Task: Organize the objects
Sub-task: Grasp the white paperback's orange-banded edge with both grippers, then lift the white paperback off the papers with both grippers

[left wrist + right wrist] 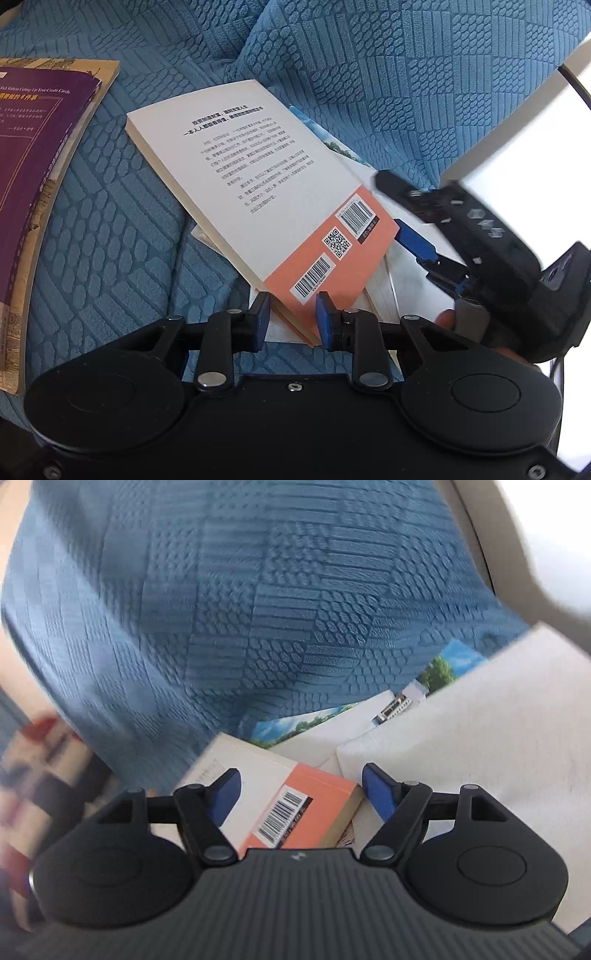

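Four books lie on the blue cover (369,74). The left gripper (291,314) clamps the white, orange-banded book (258,184) at its corner, barcodes up. The right gripper (301,794) gapes, grasping nothing.

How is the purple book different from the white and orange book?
The purple book has a dark purple cover; the white and orange book is pale with an orange strip and barcodes. The purple book lies alone at the left, ungripped; the white and orange book lies on other books, pinched at its near edge by the left gripper. Both lie flat on the blue blanket.

Both grippers: black bodies, round pivot caps, silver rivets, blue finger pads (325,314); right hand (517,295) in a black glove.
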`<move>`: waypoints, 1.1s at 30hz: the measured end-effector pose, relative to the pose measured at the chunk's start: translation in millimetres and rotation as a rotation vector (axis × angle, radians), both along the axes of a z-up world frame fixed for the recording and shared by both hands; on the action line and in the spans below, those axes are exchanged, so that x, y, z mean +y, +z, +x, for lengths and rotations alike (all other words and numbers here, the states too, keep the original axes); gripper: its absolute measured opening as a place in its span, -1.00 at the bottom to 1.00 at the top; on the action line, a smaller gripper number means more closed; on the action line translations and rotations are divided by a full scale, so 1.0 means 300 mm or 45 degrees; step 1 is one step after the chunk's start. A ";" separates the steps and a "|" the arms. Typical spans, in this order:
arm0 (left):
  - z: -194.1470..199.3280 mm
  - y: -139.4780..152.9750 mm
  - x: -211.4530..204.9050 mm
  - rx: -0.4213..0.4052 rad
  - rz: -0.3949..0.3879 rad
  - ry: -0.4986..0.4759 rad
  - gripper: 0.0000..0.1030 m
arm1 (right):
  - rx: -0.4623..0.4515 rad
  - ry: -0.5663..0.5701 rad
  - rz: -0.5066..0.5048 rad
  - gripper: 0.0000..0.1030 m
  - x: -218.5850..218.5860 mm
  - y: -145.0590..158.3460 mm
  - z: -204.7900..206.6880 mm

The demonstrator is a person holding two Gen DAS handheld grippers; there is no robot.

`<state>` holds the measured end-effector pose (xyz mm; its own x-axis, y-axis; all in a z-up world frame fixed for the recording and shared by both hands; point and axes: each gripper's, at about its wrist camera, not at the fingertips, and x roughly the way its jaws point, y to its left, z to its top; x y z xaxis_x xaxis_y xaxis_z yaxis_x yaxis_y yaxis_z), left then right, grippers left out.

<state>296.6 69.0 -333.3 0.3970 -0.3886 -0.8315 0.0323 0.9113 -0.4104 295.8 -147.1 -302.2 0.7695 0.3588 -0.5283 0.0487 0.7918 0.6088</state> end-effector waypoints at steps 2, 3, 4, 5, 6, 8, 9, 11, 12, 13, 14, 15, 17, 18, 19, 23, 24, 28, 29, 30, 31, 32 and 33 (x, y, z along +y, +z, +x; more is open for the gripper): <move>0.002 -0.005 0.013 0.005 -0.028 0.008 -0.53 | 0.015 -0.016 0.211 0.46 -0.053 -0.029 -0.006; 0.003 -0.009 0.023 0.014 -0.048 0.020 -0.53 | 0.017 -0.002 0.336 0.46 -0.076 -0.047 -0.008; 0.004 -0.014 0.033 0.022 -0.071 0.034 -0.54 | 0.007 0.017 0.419 0.46 -0.084 -0.057 -0.013; 0.006 -0.017 0.041 0.028 -0.090 0.042 -0.55 | 0.004 0.045 0.490 0.46 -0.086 -0.065 -0.015; 0.007 -0.019 0.048 0.033 -0.105 0.047 -0.55 | 0.005 0.069 0.543 0.45 -0.083 -0.072 -0.016; 0.008 -0.023 0.056 0.034 -0.121 0.045 -0.55 | -0.002 0.086 0.554 0.44 -0.067 -0.072 -0.019; 0.008 -0.023 0.059 0.033 -0.128 0.045 -0.55 | -0.004 0.084 0.538 0.44 -0.060 -0.068 -0.020; 0.005 -0.020 0.067 0.026 -0.134 0.049 -0.56 | 0.009 0.061 0.507 0.09 -0.051 -0.066 -0.021; 0.002 -0.016 0.072 0.018 -0.134 0.052 -0.56 | 0.036 0.044 0.498 -0.08 -0.051 -0.074 -0.016; 0.001 -0.013 0.078 0.013 -0.135 0.053 -0.53 | 0.080 0.031 0.488 -0.45 -0.051 -0.086 -0.009; 0.005 -0.011 0.088 0.017 -0.145 0.058 -0.52 | 0.126 0.024 0.466 -0.60 -0.050 -0.099 -0.001; 0.006 -0.012 0.106 0.020 -0.181 0.076 -0.51 | 0.135 0.032 0.455 -0.60 -0.050 -0.104 0.006; 0.006 -0.013 0.145 0.025 -0.260 0.134 -0.40 | 0.114 0.052 0.447 -0.60 -0.046 -0.095 0.010; 0.006 -0.011 0.161 0.024 -0.287 0.154 -0.33 | 0.099 0.059 0.462 -0.62 -0.044 -0.091 0.009; 0.005 -0.009 0.175 0.021 -0.308 0.169 -0.22 | 0.082 0.068 0.482 -0.66 -0.043 -0.087 0.006; -0.010 -0.012 0.217 0.043 -0.401 0.218 0.03 | 0.051 0.073 0.519 -0.71 -0.035 -0.056 -0.019; -0.014 -0.018 0.230 0.062 -0.438 0.239 0.08 | 0.044 0.071 0.524 -0.71 -0.031 -0.047 -0.029; -0.033 -0.042 0.263 0.115 -0.613 0.298 0.34 | 0.022 0.045 0.563 -0.72 -0.011 -0.020 -0.073; -0.039 -0.046 0.270 0.125 -0.651 0.310 0.40 | 0.015 0.036 0.570 -0.73 -0.006 -0.016 -0.086; -0.045 -0.049 0.278 0.137 -0.684 0.320 0.42 | 0.010 0.023 0.575 -0.73 0.001 -0.011 -0.097; -0.050 -0.055 0.289 0.151 -0.717 0.338 0.46 | 0.010 0.010 0.588 -0.72 0.009 -0.007 -0.108; -0.060 -0.062 0.299 0.168 -0.757 0.366 0.48 | 0.009 0.002 0.597 -0.72 0.014 -0.005 -0.117; -0.069 -0.071 0.309 0.184 -0.807 0.389 0.48 | 0.011 -0.011 0.605 -0.72 0.020 -0.003 -0.124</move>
